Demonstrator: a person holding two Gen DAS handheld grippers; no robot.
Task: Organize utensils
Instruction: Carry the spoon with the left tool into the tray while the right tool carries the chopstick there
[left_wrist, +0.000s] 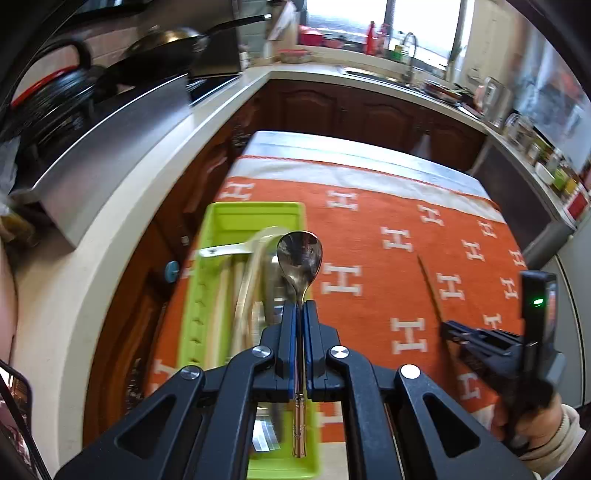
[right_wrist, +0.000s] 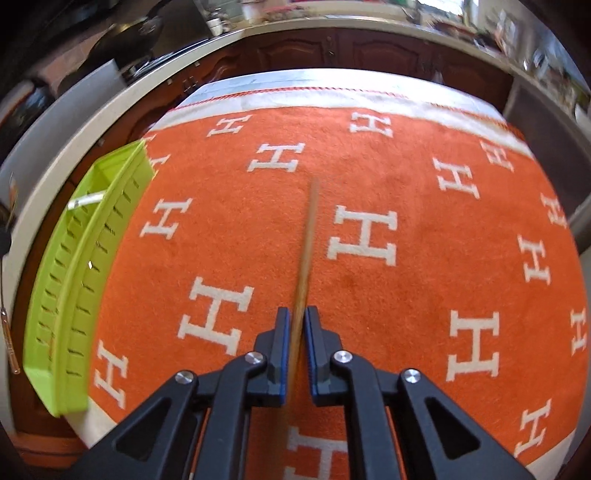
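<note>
Mid-sorting: the left gripper (left_wrist: 300, 304), jaws clamped on a metal spoon (left_wrist: 300, 254), hangs over the green tray (left_wrist: 221, 221), ready for lowering in, while beside the tray the right gripper (right_wrist: 295, 314) grips what seems a wooden chopstick (right_wrist: 308, 236).

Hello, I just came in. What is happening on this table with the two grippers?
A person is sorting utensils into a green tray at the left edge of a table with an orange cloth. The left gripper has its jaws shut on a metal spoon, held over the tray, where other utensils already lie. The right gripper grips a wooden chopstick above the cloth, apart from the tray.
</note>
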